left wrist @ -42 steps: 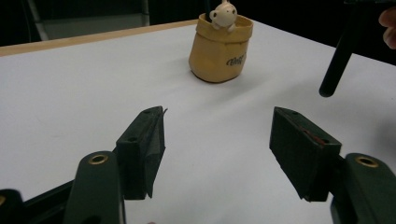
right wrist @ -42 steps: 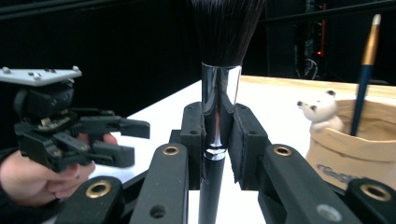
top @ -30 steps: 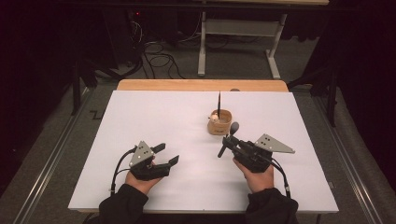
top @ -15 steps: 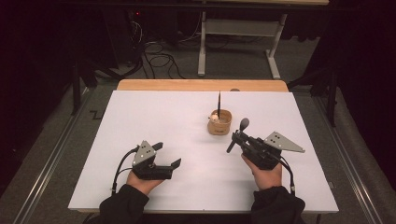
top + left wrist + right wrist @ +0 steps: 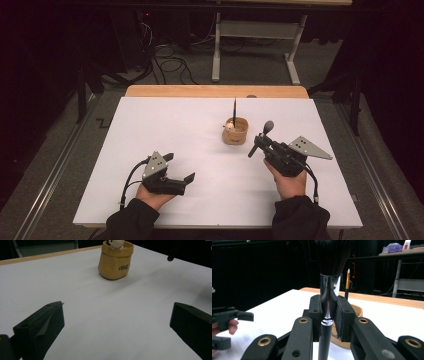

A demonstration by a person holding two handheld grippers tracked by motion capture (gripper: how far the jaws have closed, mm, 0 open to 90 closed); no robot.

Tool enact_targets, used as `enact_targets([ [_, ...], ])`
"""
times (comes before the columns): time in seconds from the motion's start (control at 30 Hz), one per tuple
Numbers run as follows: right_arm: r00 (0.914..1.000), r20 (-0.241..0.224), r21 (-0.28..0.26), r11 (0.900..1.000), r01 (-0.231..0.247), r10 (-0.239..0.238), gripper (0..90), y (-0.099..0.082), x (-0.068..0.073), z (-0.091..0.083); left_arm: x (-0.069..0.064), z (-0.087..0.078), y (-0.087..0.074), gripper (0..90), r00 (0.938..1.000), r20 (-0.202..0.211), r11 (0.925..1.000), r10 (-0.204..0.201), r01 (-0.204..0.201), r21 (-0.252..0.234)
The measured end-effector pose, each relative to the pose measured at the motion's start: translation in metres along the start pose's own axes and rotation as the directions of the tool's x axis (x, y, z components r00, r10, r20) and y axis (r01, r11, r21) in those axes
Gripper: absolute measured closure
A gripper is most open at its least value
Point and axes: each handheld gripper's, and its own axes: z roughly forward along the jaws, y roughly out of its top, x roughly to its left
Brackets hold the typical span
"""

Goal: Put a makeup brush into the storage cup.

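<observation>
Tan, one pouch-shaped holder with unreadable dark script stands mid-table holding one pencil, beside the right gripper clamping one makeup brush; the left gripper, just opened, gapes empty.

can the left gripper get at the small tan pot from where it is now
Probably yes: the left gripper is open and empty, and bare white tabletop lies between it and the small tan pot.
</observation>
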Motion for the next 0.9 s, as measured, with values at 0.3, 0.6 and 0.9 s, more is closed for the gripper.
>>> enact_targets([
  [0.3,1.0000,0.004,-0.014,0.9999,0.003,-0.003,78.4,0.008,0.002,0.008,-0.001,-0.001,-0.002,0.1,1.0000,0.000,0.9999,0.005,-0.005,0.010],
  [0.6,0.9996,0.027,-0.007,1.0000,-0.002,0.002,78.4,0.014,0.000,0.024,-0.001,-0.004,-0.001,0.1,1.0000,0.007,1.0000,0.000,0.000,0.000],
  [0.9,0.9987,0.050,-0.002,1.0000,0.005,-0.005,78.4,0.022,-0.001,0.041,0.001,-0.005,0.000,0.2,0.9999,0.012,1.0000,-0.002,0.002,-0.004],
])
